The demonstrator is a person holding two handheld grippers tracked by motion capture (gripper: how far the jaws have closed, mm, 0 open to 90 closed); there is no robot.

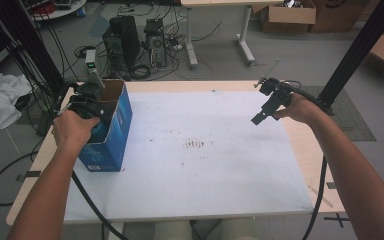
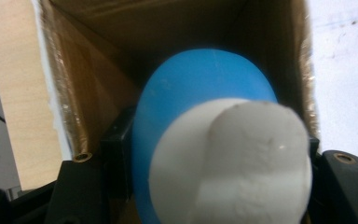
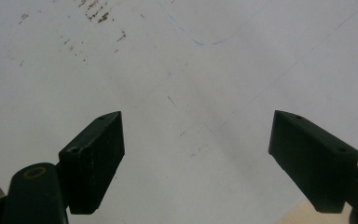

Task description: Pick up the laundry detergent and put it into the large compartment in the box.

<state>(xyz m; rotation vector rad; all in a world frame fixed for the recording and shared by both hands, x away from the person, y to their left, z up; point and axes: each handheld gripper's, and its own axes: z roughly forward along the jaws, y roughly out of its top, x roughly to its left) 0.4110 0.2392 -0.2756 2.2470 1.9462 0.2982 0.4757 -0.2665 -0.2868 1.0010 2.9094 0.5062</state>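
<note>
While its long axis points down into the one blue cardboard box (image 1: 112,127), one blue-and-white rounded object (image 2: 205,140) is clamped by the left gripper (image 2: 214,158); the right gripper (image 3: 196,158), well apart from the box, is held wide open.

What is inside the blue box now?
Inside the box the left gripper holds a blue and white object between brown cardboard walls. The object covers the bottom, so anything beneath it cannot be seen.

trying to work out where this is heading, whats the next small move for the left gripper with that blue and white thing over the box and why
Probably lower it a little further into the blue box and then open. The left gripper is shut on the blue and white object, which sits at the box's open top with the brown inner walls all around it. The right gripper hangs open over the bare white table, so it has no part in this yet.
</note>
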